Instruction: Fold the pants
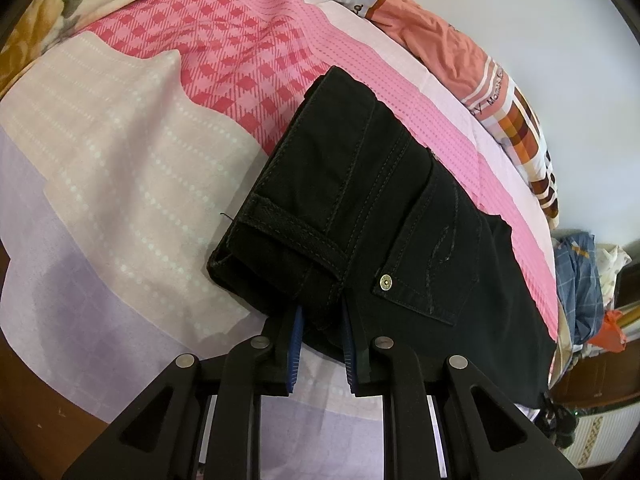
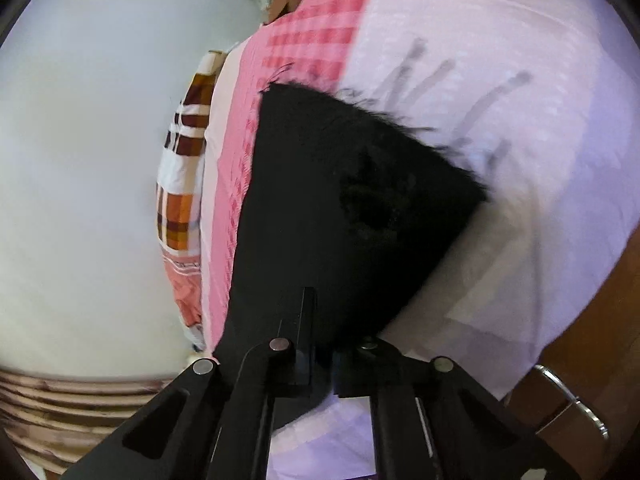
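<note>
Two grippers, one pair of pants: left gripper (image 1: 320,332) clamped on the waistband of the black pants (image 1: 360,200), right gripper (image 2: 322,344) pinching the frayed hem end, both parts stretching ahead over one pink sheet (image 1: 120,160).

Black pants (image 1: 360,208) (brass rivet (image 1: 386,282)) on pink checked, lilac sheet (image 1: 120,168).

Home bedroom: bed with pink patchwork sheet (image 1: 120,140), rumpled quilt (image 1: 460,52), clothes pile (image 1: 580,272).
</note>
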The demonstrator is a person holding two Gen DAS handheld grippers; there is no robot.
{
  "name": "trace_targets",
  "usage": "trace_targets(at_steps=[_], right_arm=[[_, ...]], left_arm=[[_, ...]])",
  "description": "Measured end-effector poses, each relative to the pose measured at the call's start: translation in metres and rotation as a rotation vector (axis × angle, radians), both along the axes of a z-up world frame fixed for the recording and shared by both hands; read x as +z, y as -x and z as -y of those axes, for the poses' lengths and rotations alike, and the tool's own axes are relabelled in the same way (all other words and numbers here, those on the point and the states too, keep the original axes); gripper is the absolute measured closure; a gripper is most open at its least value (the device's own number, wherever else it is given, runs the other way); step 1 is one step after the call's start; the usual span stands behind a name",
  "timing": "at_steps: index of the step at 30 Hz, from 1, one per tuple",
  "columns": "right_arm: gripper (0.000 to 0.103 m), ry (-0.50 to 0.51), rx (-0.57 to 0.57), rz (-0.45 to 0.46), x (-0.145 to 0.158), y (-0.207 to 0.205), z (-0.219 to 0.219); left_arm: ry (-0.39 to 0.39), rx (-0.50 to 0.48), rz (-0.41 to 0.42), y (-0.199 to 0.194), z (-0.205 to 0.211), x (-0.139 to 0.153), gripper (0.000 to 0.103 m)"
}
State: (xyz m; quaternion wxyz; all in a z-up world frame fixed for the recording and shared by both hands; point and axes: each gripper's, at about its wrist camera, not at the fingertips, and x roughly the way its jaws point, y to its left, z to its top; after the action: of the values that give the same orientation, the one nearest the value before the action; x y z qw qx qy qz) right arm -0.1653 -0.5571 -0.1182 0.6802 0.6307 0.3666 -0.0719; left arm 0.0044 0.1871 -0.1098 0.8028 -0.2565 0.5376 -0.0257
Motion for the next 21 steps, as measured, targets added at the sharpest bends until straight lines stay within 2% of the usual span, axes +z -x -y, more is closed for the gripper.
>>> trace_targets(at_steps=[4, 6, 7, 8, 10, 12, 13, 15, 17, 18, 20, 21], right_arm=[[0.097, 0.045, 0.009, 0.035, 0.028, -0.034, 0.01], [0.097, 0.035, 0.004, 0.095, 0.049, -0.057, 0.014], [0.097, 0.021, 0.001, 0.155, 0.065, -0.068, 0.015], [0.097, 0.045, 0.01, 0.214, 0.087, -0.076, 0.014], [0.098, 0.16, 0.029, 0.3, 0.131, -0.079, 0.009], [0.098, 0.211, 0.014, 0.314, 0.14, -0.067, 0.01], [0.098, 0.213, -0.008, 0.28, 0.128, -0.055, 0.015], [0.098, 0.146, -0.059, 0.211, 0.088, -0.035, 0.026], [0.098, 0.099, -0.104, 0.095, 0.037, -0.015, 0.037], [0.098, 0.039, -0.135, 0.046, 0.008, -0.002, 0.039], [0.098, -0.025, -0.171, 0.038, -0.019, 0.015, 0.038], [0.098, -0.029, -0.184, 0.071, -0.023, 0.02, 0.038]], left_arm=[[-0.01, -0.007, 0.015, 0.001, 0.002, 0.0, 0.085], [-0.011, -0.007, 0.018, 0.001, 0.002, 0.001, 0.085], [-0.006, -0.004, 0.017, 0.001, 0.001, 0.0, 0.085], [-0.001, 0.0, 0.015, 0.001, 0.0, 0.0, 0.085], [0.0, 0.003, 0.011, 0.002, -0.001, 0.0, 0.085], [-0.005, 0.004, 0.01, 0.001, 0.0, 0.0, 0.085], [-0.005, 0.005, 0.01, 0.0, 0.001, 0.0, 0.085], [0.0, 0.01, 0.009, 0.0, 0.001, -0.003, 0.084], [-0.002, 0.007, 0.006, -0.002, 0.001, -0.004, 0.083], [-0.009, 0.003, 0.006, -0.002, 0.003, -0.004, 0.083], [-0.035, -0.014, 0.005, -0.003, 0.006, -0.003, 0.083], [-0.041, -0.019, 0.002, -0.004, 0.007, -0.003, 0.083]])
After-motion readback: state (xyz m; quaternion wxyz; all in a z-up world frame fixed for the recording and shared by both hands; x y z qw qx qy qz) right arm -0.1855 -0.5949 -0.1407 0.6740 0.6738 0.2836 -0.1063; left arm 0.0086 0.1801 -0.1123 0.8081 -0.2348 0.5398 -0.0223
